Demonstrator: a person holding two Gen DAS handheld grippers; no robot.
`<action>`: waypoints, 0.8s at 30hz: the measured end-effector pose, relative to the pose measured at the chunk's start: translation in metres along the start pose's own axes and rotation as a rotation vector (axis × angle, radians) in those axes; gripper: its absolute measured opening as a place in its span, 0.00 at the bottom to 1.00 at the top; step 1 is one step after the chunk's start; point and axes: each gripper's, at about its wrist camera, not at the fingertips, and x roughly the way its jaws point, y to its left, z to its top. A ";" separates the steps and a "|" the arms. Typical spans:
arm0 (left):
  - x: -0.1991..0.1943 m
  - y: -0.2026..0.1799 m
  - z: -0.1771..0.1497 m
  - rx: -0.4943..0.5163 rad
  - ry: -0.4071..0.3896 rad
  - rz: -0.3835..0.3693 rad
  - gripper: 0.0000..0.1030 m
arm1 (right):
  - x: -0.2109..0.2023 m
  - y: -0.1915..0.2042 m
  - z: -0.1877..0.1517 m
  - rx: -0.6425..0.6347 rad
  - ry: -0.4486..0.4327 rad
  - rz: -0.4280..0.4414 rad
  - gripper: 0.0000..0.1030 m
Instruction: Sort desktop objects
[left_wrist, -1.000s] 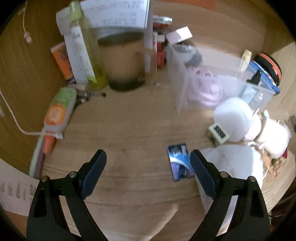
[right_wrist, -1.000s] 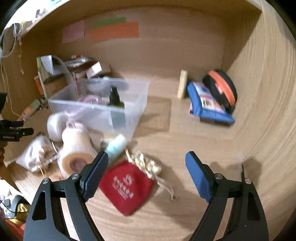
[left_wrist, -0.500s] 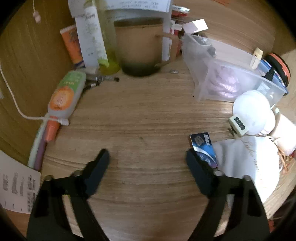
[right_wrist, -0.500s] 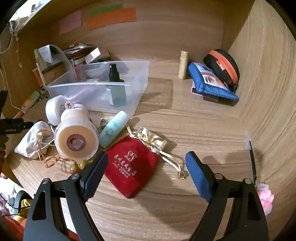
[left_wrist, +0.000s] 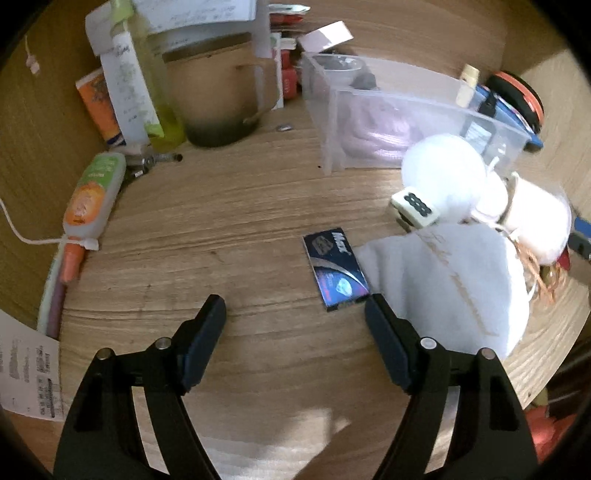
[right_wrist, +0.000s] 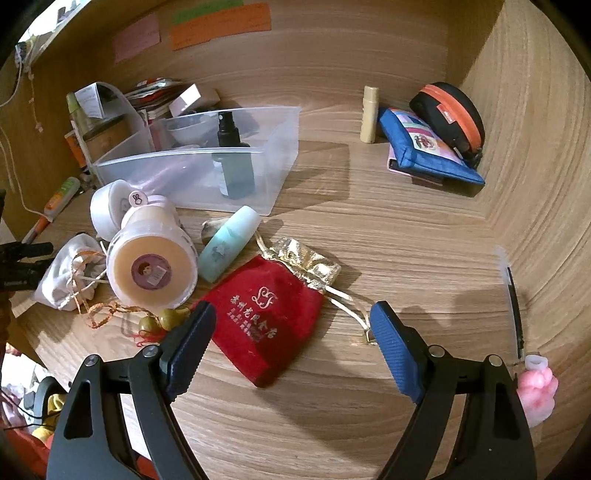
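My left gripper (left_wrist: 295, 310) is open and empty above the wooden desk, just short of a small dark blue card box (left_wrist: 335, 269) that lies beside a white cloth pouch (left_wrist: 443, 284). My right gripper (right_wrist: 291, 317) is open and empty, its jaws either side of a red velvet pouch (right_wrist: 264, 317) with a gold pouch (right_wrist: 303, 260) behind it. A clear plastic bin (right_wrist: 207, 166) holds a dark spray bottle (right_wrist: 232, 162); the bin (left_wrist: 388, 122) also shows in the left wrist view. A teal tube (right_wrist: 227, 247) and a round cream jar (right_wrist: 151, 269) lie near the red pouch.
A brown mug (left_wrist: 221, 99), yellow-green bottle (left_wrist: 147, 74) and orange-green tube (left_wrist: 92, 195) crowd the back left. A blue pouch (right_wrist: 424, 147), black-orange case (right_wrist: 450, 114) and lip balm (right_wrist: 369, 114) sit in the back right corner. A pink figure (right_wrist: 535, 387) stands by the right wall.
The left gripper has shifted so the blue card box lies nearer between its jaws. The right gripper has pulled back and up, bringing the red pouch between its jaws.
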 end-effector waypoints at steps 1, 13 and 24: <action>0.002 0.003 0.002 -0.014 0.000 -0.001 0.76 | 0.001 0.001 0.000 0.000 0.002 0.002 0.81; 0.007 0.010 0.009 -0.026 0.001 0.010 0.76 | 0.021 0.007 0.000 -0.018 0.068 0.016 0.81; 0.019 0.004 0.028 -0.028 0.008 0.005 0.74 | 0.042 0.019 0.012 -0.056 0.105 0.028 0.79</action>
